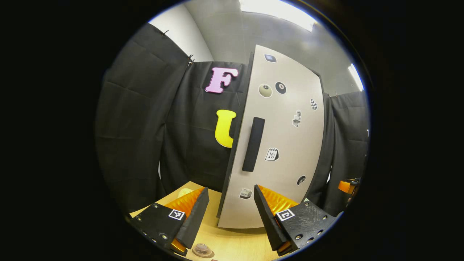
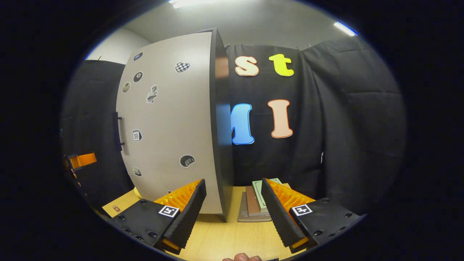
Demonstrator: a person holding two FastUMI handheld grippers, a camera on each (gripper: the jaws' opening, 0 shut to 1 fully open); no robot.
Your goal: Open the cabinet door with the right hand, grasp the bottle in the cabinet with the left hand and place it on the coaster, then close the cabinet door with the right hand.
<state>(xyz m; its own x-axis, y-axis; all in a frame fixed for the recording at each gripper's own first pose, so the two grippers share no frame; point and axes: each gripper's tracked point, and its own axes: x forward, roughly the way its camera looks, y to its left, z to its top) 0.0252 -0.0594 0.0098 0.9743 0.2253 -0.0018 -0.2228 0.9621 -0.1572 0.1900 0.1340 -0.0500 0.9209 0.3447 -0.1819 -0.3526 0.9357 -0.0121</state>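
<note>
Cabinet door (image 1: 279,145) closed ahead of both grippers. Left gripper (image 1: 231,214) and right gripper (image 2: 233,208) released, empty, staged for opening via handle (image 1: 253,144).

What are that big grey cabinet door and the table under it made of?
The cabinet door looks like a smooth matte grey laminate or painted board with dark edges, stickers lying flat on it, and a black, probably plastic handle. The table looks like pale wood or wood-look laminate, with faint grain.

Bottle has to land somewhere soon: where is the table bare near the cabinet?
Bare wood lies before the closed cabinet door, between the left tongs and right tongs. Beside the cabinet it is crowded by stacked books; a coaster sits at the table's near edge.
</note>
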